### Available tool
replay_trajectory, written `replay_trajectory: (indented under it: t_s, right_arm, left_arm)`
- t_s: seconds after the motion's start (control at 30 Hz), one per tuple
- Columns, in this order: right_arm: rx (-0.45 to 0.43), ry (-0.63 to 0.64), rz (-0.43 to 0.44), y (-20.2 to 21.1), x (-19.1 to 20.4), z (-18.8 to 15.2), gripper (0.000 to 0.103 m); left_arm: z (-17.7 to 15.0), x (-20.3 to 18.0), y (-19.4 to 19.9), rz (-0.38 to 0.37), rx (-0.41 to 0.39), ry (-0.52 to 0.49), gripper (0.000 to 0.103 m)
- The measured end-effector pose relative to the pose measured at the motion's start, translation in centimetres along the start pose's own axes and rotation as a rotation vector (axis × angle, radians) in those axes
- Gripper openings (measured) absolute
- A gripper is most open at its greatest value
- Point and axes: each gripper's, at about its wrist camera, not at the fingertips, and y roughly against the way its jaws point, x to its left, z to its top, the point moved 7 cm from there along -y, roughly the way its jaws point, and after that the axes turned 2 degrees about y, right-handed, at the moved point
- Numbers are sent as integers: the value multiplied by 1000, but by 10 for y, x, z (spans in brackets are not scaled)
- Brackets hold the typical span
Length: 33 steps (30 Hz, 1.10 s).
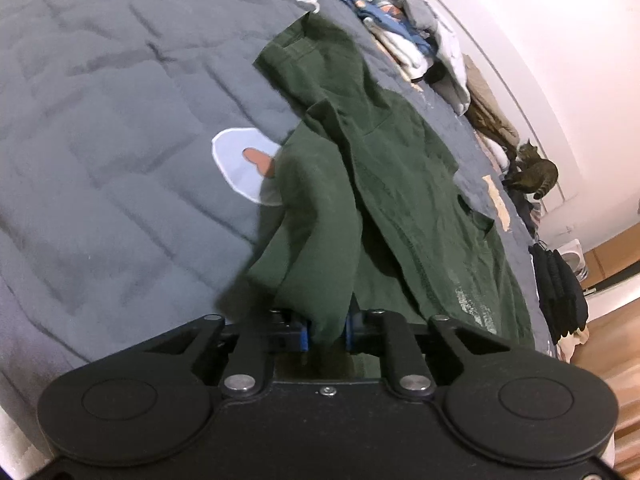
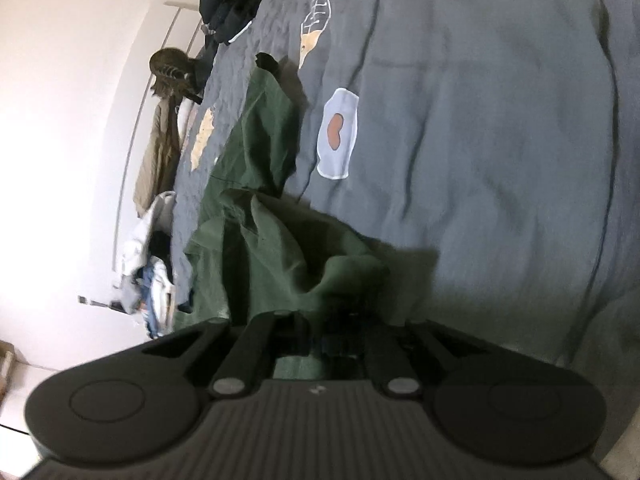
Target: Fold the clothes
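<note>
A dark green garment (image 1: 384, 184) lies crumpled across the grey quilted bed cover (image 1: 104, 112). My left gripper (image 1: 326, 330) is shut on a bunched edge of it, the cloth pinched between the blue pads and rising from them. In the right wrist view the same green garment (image 2: 260, 240) stretches away over the cover (image 2: 500, 120). My right gripper (image 2: 336, 334) is shut on another fold of it; the cloth drapes over the fingertips and hides them.
A pile of blue, white and tan clothes (image 1: 420, 44) lines the far edge by the wall. A tabby cat (image 1: 534, 172) sits there too. Black clothes (image 1: 560, 292) hang over the bed's edge. A white patch with an orange shape (image 1: 244, 164) is printed on the cover.
</note>
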Motion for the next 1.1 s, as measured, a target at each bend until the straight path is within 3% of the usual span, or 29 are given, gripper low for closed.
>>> replay_trajectory:
  t_s: [0.33,0.67,0.77,0.9,0.97,1.07,1.1]
  right_arm:
    - [-7,-7,87,47,13,-10,3]
    - [31,5,11,110,-31,-33,3]
    - [39,69,-7,122,-33,-37,3]
    - [99,230,-134,120,-32,-40,9]
    - [104,276,-186,122,-30,-40,12]
    - [69,397,-200,137,-16,-41,23]
    - [52,440,-208,143,-10,-40,31]
  left_arm:
    - [-4,1,42,-45,-5,-16,12]
    - [-40,28,79,-15,64,-42,12]
    - [-48,33,86,-3,77,-68,13]
    - [-49,29,83,107,89,-161,30]
    - [-49,22,90,140,54,-244,32]
    - [-46,13,106,172,-22,-345,37]
    - [-45,10,112,168,-42,-372,37]
